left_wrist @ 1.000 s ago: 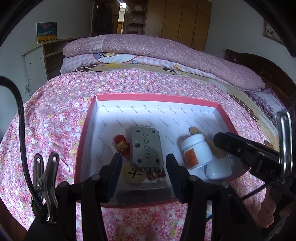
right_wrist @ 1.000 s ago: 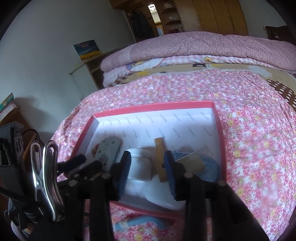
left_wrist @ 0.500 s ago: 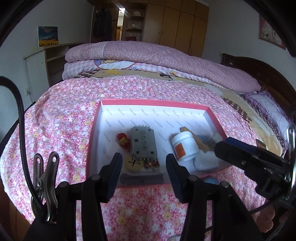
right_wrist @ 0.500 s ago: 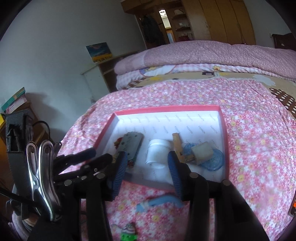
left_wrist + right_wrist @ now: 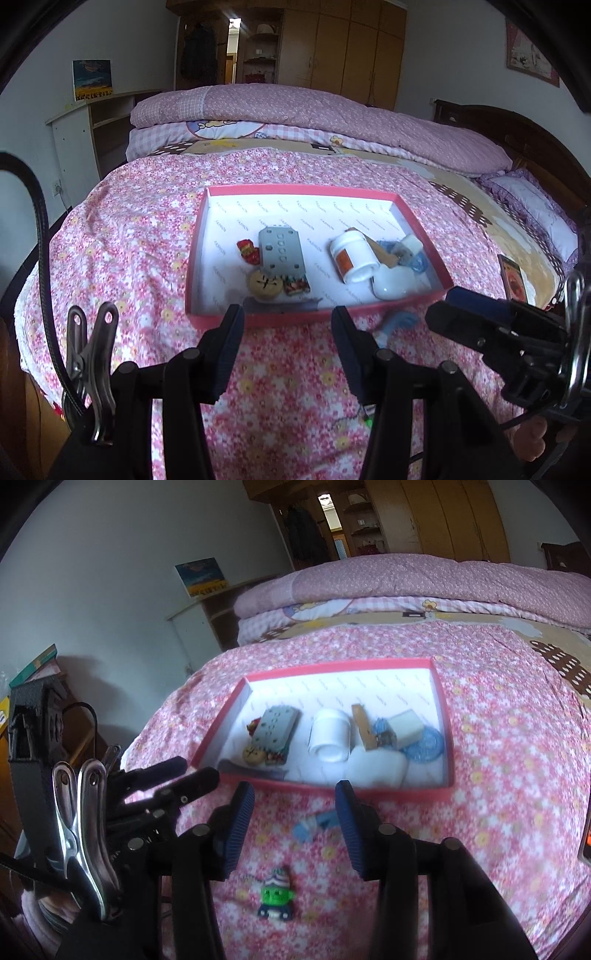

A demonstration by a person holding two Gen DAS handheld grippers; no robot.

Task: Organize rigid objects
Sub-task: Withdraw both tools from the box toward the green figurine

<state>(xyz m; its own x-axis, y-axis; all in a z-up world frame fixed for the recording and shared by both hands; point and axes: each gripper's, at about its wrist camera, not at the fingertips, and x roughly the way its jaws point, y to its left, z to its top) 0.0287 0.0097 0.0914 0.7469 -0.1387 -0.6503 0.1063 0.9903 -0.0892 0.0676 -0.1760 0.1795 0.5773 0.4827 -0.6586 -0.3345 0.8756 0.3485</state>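
Blue object (image 5: 397, 320) half behind the left claw's finger (image 5: 349, 354); tray's (image 5: 334, 787) near edge blurred.

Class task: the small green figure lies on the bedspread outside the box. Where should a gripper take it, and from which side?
Grip the green figure across its narrow body, coming from above: it lies flat on the bedspread, apart from other things. Its details are small and blurred.

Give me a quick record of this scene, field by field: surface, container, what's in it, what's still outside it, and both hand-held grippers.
surface: bed with pink floral sheet
container: pink shallow box, white lining
in box: grey block, white jar on its side, wooden piece, round token, blue disc
outside box: blue object, green figure, both on the sheet
left hand-held gripper: open, empty
right hand-held gripper: open, empty
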